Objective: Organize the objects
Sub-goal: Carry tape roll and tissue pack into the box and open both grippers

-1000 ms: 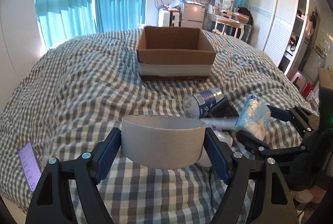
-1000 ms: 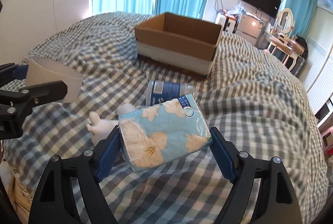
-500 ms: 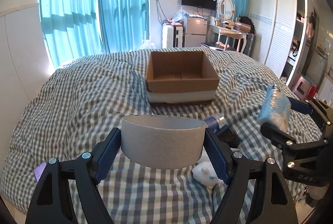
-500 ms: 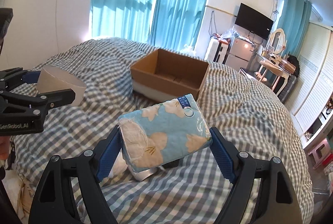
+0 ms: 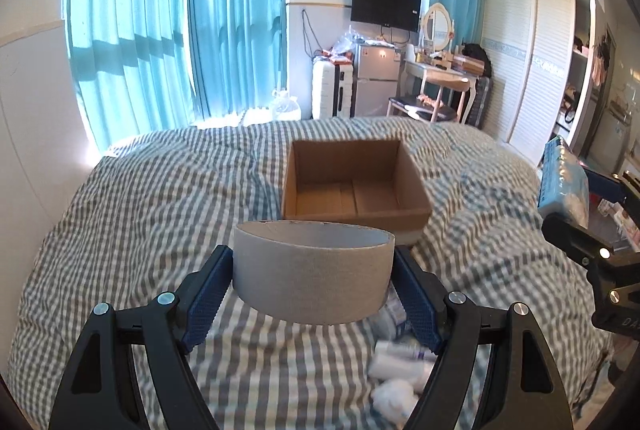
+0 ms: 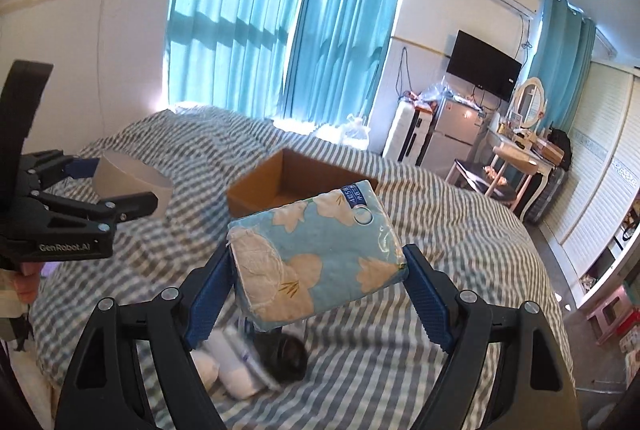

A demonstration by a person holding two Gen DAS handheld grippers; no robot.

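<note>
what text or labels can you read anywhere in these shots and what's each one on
"GenRobot.AI": on the black body of the left gripper, right wrist view.
"DA...": cut-off letters on the body of the right gripper, left wrist view; the rest is out of frame.
Blue label with print on the tissue pack: too blurred to read.
Print on the bottle lying on the bed: blurred, unreadable.

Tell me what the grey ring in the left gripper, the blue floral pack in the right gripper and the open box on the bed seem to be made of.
Grey ring: looks like matte cardboard, thin-walled with a dull surface. Floral pack: soft tissue pack in glossy plastic film, which wrinkles and glints. Open box: brown corrugated cardboard with folded bottom flaps and no sheen.
</note>
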